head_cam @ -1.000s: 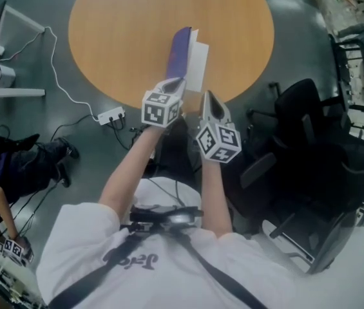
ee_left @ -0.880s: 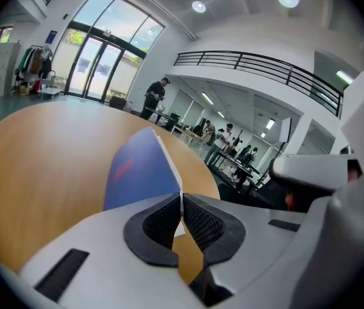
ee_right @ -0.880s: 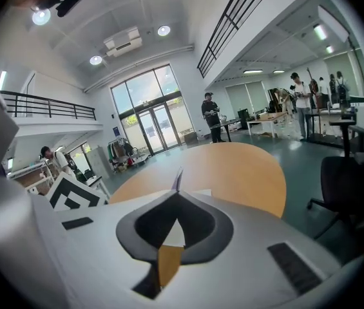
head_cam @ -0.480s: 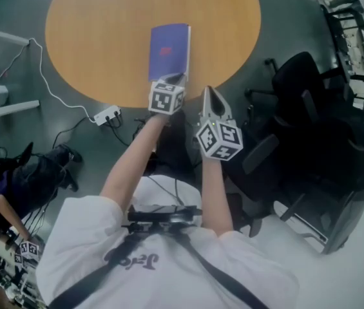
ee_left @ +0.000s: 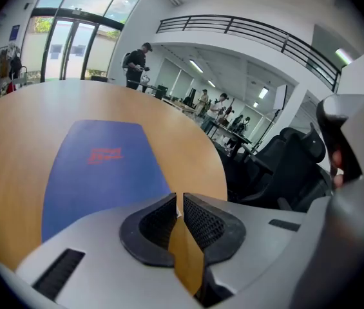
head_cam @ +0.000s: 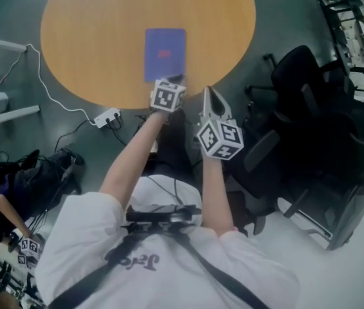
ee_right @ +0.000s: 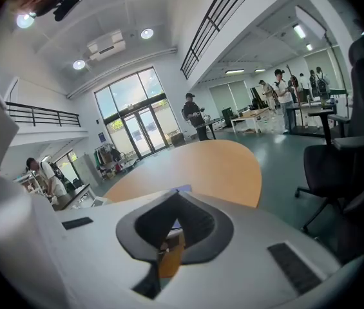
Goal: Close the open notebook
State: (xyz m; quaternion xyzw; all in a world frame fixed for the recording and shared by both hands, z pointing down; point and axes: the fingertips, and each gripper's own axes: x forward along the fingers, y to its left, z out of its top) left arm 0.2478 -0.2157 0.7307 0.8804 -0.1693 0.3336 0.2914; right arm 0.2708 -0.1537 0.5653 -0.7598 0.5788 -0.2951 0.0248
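The notebook (head_cam: 164, 53) lies flat and closed on the round wooden table (head_cam: 91, 37), its blue cover with red print facing up. My left gripper (head_cam: 174, 80) sits at the notebook's near edge, jaws shut with only a thin slit and nothing between them. In the left gripper view the blue cover (ee_left: 98, 172) spreads just ahead and left of the left gripper (ee_left: 176, 201). My right gripper (head_cam: 208, 94) hovers at the table's near rim, right of the notebook, and is shut and empty. The right gripper view shows a sliver of the notebook (ee_right: 182, 189) beyond the right gripper (ee_right: 176, 197).
Black office chairs (head_cam: 317, 127) crowd the floor to the right. A power strip (head_cam: 109, 116) with cables lies on the floor below the table's left rim. A white desk frame (head_cam: 8, 111) stands at the left. People stand far off in the hall (ee_left: 136, 63).
One second ago the notebook's cover stood upright at the left gripper; it has swung down and now lies flat and closed. The left gripper sank toward the table.
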